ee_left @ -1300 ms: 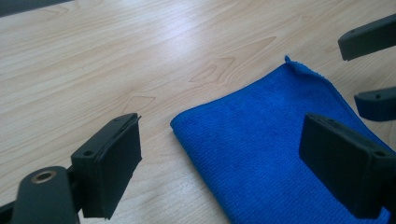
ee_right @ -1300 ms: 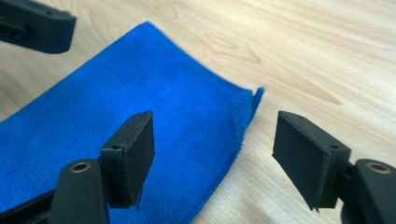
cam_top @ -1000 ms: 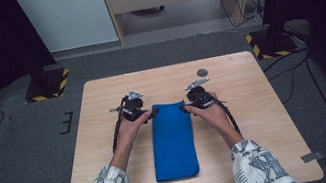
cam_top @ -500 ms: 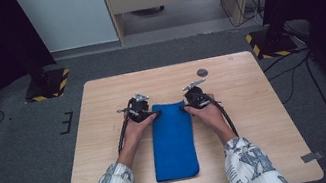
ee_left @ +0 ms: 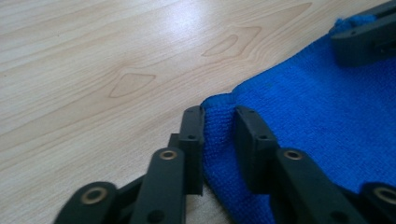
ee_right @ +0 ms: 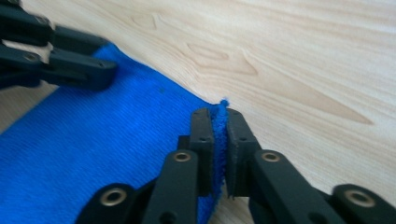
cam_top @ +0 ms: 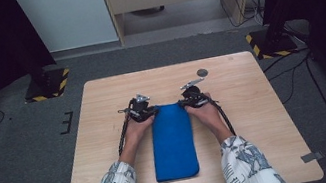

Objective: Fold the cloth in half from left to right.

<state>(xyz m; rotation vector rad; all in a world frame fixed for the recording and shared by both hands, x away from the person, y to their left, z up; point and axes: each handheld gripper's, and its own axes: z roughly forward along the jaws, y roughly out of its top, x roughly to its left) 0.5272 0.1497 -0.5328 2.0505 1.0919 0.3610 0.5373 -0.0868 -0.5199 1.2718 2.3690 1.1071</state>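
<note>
A blue cloth (cam_top: pixel 172 140), folded into a long strip, lies flat in the middle of the wooden table (cam_top: pixel 255 105). My left gripper (cam_top: pixel 151 112) sits at its far left corner. In the left gripper view the gripper (ee_left: pixel 218 112) has just been closing, and a fold of the blue cloth (ee_left: pixel 317 112) fills the gap between the pads. My right gripper (cam_top: pixel 184 103) is at the far right corner. Its jaws have also just been closing, and the gripper (ee_right: pixel 218 112) pinches the edge of the blue cloth (ee_right: pixel 93 140) tightly.
A small dark round disc (cam_top: pixel 202 72) lies on the table beyond the right gripper. Yellow-and-black striped stand bases (cam_top: pixel 45 84) (cam_top: pixel 269 42) sit on the floor past the table's far corners. Bare wood lies on both sides of the cloth.
Both hands have edged slightly inward onto the cloth's far corners. The cloth lies where it was.
</note>
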